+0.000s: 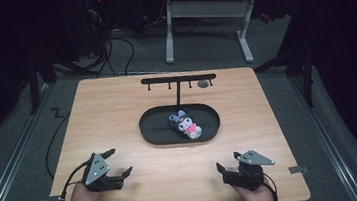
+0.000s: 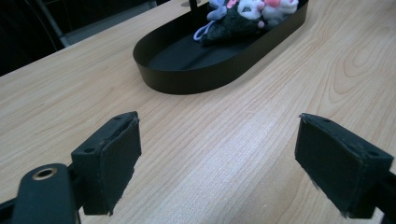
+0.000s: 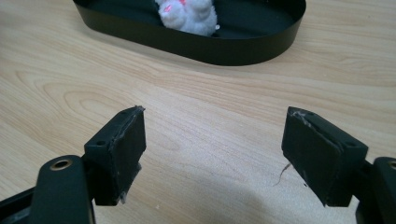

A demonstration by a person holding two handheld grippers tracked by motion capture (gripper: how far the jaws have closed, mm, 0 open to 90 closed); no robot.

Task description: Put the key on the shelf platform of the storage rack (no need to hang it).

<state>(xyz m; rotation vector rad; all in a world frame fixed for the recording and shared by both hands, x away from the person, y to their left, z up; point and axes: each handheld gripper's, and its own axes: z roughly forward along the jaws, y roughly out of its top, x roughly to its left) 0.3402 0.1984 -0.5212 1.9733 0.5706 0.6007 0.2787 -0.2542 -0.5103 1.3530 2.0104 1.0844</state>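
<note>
While both grippers gape, toy (image 1: pixel 186 123) inside tray (image 1: pixel 152 131), bare tabletop (image 1: pixel 117 112) around.

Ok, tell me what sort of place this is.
Probably a lab or workshop set up for recording manipulation demos. A person holds cabled tongs, left and right, over a bare wooden table with one staged black oval tray holding a plush toy. Behind it, cables trail across a carpeted floor beside a desk frame.

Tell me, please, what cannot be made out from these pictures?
- Plush toy in the black tray: too small in the high view for detail.
- Left gripper view: the toy's top is cut off by the upper edge.
- Right gripper view: the tray wall and the upper edge hide most of the toy.
- Rack hooks: too small to tell.
</note>
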